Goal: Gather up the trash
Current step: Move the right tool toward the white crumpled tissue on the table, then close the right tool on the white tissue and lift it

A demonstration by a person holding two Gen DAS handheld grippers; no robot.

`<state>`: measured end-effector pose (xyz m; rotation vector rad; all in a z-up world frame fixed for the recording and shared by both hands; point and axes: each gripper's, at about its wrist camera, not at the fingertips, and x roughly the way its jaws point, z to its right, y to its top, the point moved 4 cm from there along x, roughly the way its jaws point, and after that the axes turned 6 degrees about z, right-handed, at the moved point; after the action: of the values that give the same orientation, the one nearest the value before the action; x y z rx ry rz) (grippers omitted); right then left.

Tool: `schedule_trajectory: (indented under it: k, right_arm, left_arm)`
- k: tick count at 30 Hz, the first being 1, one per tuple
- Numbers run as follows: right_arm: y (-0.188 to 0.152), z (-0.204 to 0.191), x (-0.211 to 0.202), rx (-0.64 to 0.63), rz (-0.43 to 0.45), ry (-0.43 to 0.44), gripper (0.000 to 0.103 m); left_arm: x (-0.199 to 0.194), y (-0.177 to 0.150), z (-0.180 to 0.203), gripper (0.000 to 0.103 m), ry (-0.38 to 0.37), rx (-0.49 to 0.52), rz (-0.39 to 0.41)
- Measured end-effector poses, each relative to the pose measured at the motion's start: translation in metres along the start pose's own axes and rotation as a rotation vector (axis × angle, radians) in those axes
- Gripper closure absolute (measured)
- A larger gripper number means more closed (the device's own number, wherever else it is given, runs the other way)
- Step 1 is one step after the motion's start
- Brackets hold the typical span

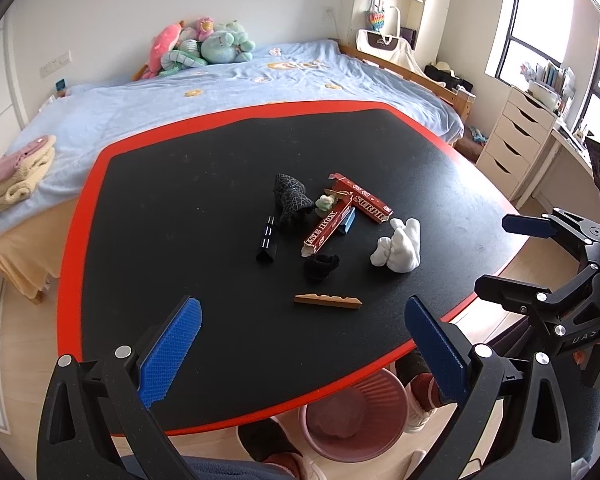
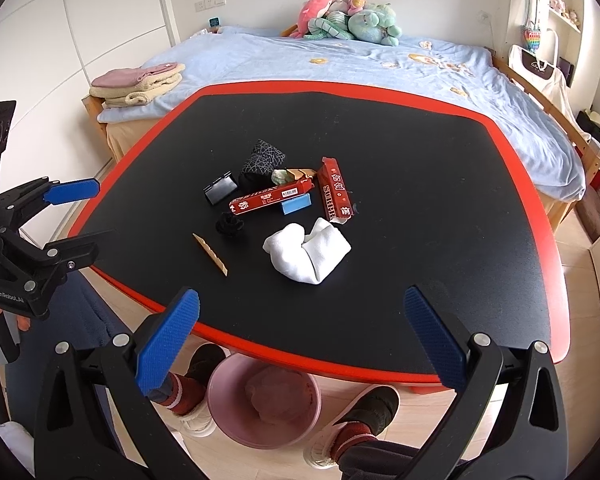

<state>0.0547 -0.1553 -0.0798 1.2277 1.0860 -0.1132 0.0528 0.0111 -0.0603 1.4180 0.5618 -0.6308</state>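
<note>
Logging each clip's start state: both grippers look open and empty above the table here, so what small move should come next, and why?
Probably lower the left gripper onto the wooden strip. It lies apart from the pile at the near edge, closest to that gripper's open jaws, with the pink bin on the floor just below. The right gripper is also open and empty, nearer the white cloth.
</note>
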Motion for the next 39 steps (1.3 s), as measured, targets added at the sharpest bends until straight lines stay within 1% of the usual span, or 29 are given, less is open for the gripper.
schedule_trajectory:
  k: [5,13,19,26,27,29,31,32,33,34,35,36,38,39]
  right_arm:
    - [0.006,0.005,0.012,-0.015,-0.006,0.001,0.003]
    - [0.02,0.011,0.035,-0.037,-0.039,0.03,0.003]
    - [0.022,0.014,0.061,-0.053,-0.099,0.055,0.003]
    - [0.018,0.015,0.088,-0.079,-0.151,0.065,0.003]
    - [0.018,0.015,0.091,-0.082,-0.156,0.066,0.003]
    - [0.017,0.015,0.097,-0.084,-0.161,0.069,0.003]
    - [0.016,0.014,0.102,-0.087,-0.166,0.076,0.003]
    - [0.016,0.014,0.104,-0.089,-0.168,0.081,0.006]
    - [0.015,0.013,0.106,-0.091,-0.173,0.087,0.01]
    - [0.014,0.013,0.108,-0.093,-0.18,0.086,0.02]
    - [0.014,0.013,0.11,-0.096,-0.187,0.083,0.025]
    - [0.013,0.014,0.111,-0.097,-0.189,0.085,0.027]
    - [0.011,0.014,0.111,-0.096,-0.187,0.093,0.036]
    - [0.011,0.013,0.112,-0.099,-0.183,0.095,0.037]
  left_arm:
    - [0.012,0.008,-0.008,0.005,0.005,-0.001,-0.013]
    - [0.039,0.024,-0.019,0.005,-0.003,0.019,-0.046]
    - [0.069,0.028,-0.033,0.005,-0.014,0.021,-0.124]
    - [0.1,0.023,-0.042,0.006,-0.015,0.026,-0.199]
    - [0.104,0.021,-0.043,0.008,-0.017,0.025,-0.205]
    - [0.111,0.019,-0.045,0.023,-0.016,0.027,-0.222]
    - [0.117,0.017,-0.046,0.025,-0.021,0.03,-0.235]
    - [0.12,0.016,-0.046,0.03,-0.021,0.032,-0.239]
    - [0.122,0.016,-0.046,0.034,-0.027,0.029,-0.242]
    - [0.124,0.015,-0.046,0.04,-0.033,0.027,-0.242]
    - [0.125,0.015,-0.046,0.044,-0.034,0.031,-0.24]
    - [0.125,0.015,-0.045,0.046,-0.035,0.035,-0.232]
    - [0.126,0.016,-0.045,0.055,-0.037,0.034,-0.222]
    - [0.127,0.018,-0.044,0.059,-0.035,0.038,-0.219]
